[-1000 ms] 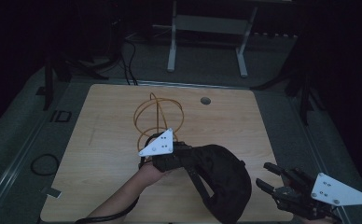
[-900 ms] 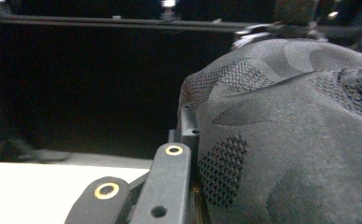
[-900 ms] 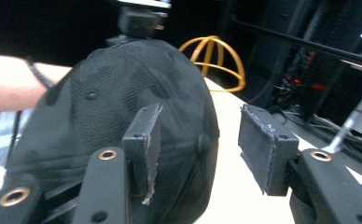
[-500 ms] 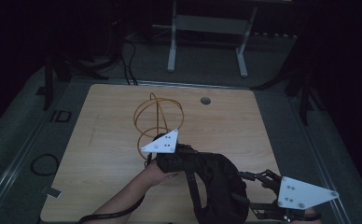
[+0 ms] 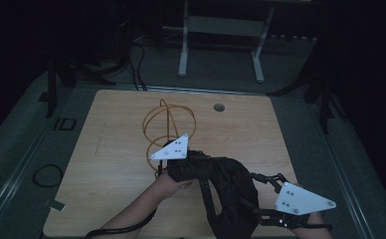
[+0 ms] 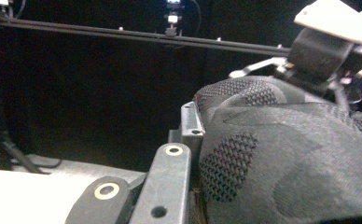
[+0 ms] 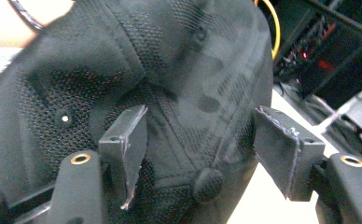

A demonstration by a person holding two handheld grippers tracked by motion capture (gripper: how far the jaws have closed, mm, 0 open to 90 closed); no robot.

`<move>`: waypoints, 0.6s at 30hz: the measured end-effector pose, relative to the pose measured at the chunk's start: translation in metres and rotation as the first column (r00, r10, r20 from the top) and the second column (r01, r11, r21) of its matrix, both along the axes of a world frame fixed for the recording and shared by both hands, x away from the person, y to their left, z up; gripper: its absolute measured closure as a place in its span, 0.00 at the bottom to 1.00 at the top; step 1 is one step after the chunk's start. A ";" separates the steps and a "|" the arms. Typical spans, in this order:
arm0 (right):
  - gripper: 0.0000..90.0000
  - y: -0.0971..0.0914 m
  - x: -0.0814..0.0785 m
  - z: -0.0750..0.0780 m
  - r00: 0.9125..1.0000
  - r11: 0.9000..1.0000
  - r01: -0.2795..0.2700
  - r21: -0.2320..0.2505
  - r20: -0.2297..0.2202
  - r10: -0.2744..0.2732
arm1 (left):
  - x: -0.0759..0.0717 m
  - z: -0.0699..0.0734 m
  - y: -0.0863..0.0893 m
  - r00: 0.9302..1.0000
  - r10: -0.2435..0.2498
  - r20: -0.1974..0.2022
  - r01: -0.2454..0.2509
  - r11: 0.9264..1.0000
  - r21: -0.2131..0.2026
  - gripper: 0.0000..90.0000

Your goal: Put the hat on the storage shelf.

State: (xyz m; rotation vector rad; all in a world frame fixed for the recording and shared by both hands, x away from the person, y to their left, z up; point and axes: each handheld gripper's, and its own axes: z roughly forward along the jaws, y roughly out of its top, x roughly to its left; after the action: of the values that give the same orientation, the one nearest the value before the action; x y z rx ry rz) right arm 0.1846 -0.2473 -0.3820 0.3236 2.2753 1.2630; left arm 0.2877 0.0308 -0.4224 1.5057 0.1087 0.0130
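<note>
On the wooden table [image 5: 111,149], left gripper [image 5: 181,167] jaws clench a black mesh cap [image 5: 231,194]; right gripper [image 5: 270,199] jaws released

A pale wooden table [image 5: 116,149] sits in a dark room, with a small round hole [image 5: 219,107] near its far edge. On it, toward the middle, stands an orange wire frame [image 5: 167,124] made of crossing hoops, upright. The same orange wire [image 7: 274,28] peeks in at the top of the right gripper view. Beyond the table stands a grey metal stand [image 5: 221,40] with two legs on the floor. Black cables [image 5: 136,64] trail across the floor at the far left. A loop of black cable [image 5: 47,175] lies left of the table, with a bit of tape [image 5: 54,205] nearer.
</note>
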 end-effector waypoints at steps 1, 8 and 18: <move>0.44 0.001 0.002 -0.001 1.000 1.000 0.008 -0.003 -0.003 -0.008 | 0.000 0.000 0.000 1.000 0.008 0.003 -0.008 1.000 0.006 0.99; 0.90 -0.002 0.001 0.002 0.997 0.997 0.059 0.047 0.040 -0.061 | 0.003 -0.001 0.001 0.999 0.026 -0.021 -0.026 1.000 0.002 0.99; 0.99 -0.002 0.000 0.005 0.995 0.994 0.090 0.060 0.048 -0.093 | 0.002 0.000 0.003 0.999 0.051 -0.007 -0.051 0.999 0.005 0.99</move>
State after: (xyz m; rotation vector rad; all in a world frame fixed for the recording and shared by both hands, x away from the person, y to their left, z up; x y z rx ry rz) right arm 0.1844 -0.2492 -0.3770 0.4076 2.1592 1.2779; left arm 0.2897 0.0342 -0.4228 1.5078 0.1526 0.0493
